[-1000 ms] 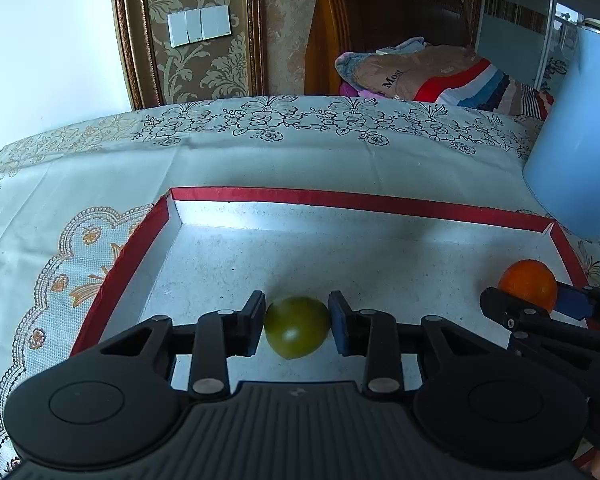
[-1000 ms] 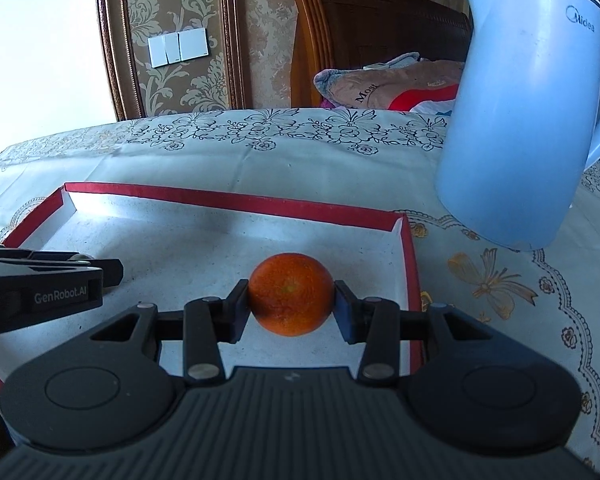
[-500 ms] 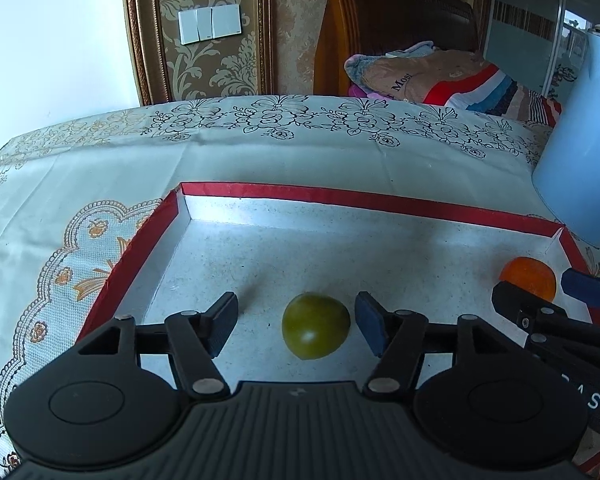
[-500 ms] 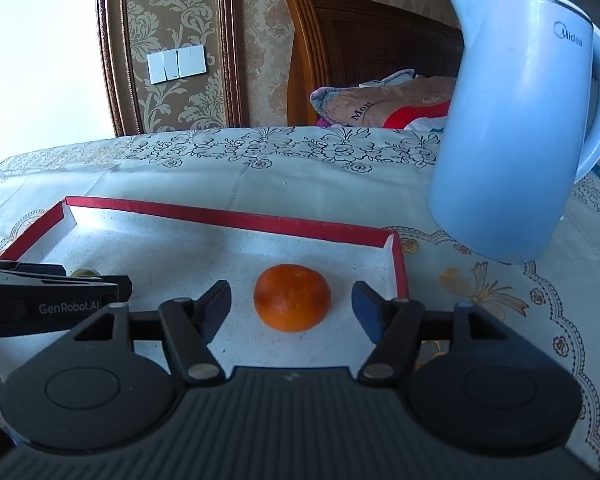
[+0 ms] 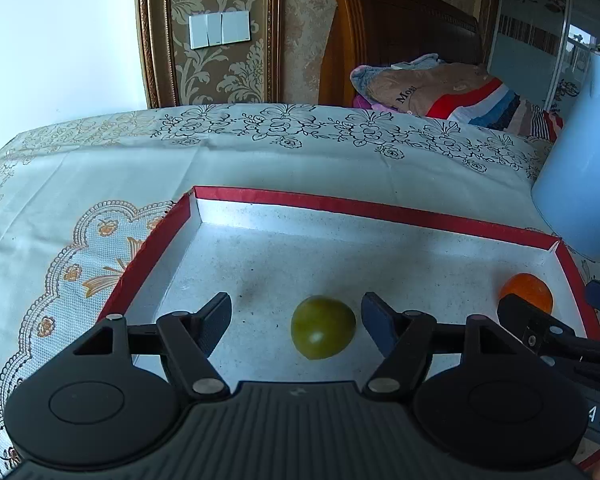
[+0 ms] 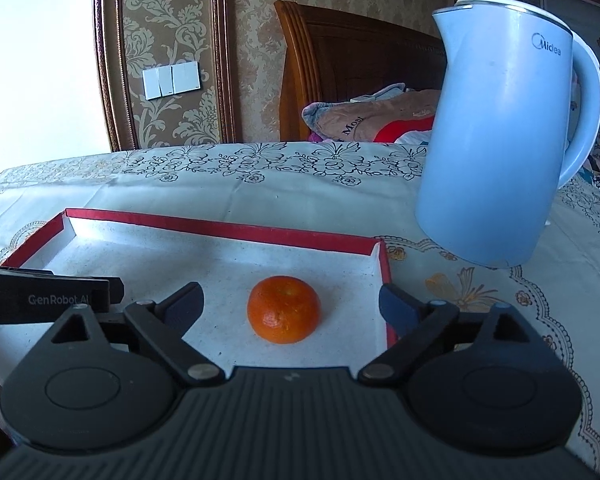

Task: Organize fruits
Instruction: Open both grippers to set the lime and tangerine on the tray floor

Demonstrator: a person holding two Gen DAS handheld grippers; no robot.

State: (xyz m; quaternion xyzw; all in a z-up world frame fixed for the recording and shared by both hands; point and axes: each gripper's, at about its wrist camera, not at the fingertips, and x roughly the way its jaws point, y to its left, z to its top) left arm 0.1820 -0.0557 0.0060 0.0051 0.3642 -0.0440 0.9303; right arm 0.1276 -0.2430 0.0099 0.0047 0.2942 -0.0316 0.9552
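The left gripper (image 5: 294,318) has its jaws opening, both pads clear of the round green fruit (image 5: 323,327) that sits between them on the tray floor, nearer the right pad. The right gripper (image 6: 290,306) is likewise opening, wider, with the round orange mandarin (image 6: 283,309) resting free between its pads, touching neither.

Both fruits lie inside one shallow rectangular tray with a red rim and speckled white floor (image 5: 364,208). In the left wrist view the green fruit sits near the tray's six o'clock edge, and the mandarin (image 5: 526,290) lies at about three o'clock from it, close to the tray's right wall. The tray holds two fruits: one green, one orange.

The tray rests on a pale embroidered tablecloth with black floral and gold motifs (image 6: 260,192). At about one o'clock from the mandarin, outside the tray and near its far right corner, stands one light blue electric kettle (image 6: 496,140), upright on the cloth. Beyond the table, at twelve o'clock, a dark wooden headboard (image 6: 360,64) rises behind folded bedding.
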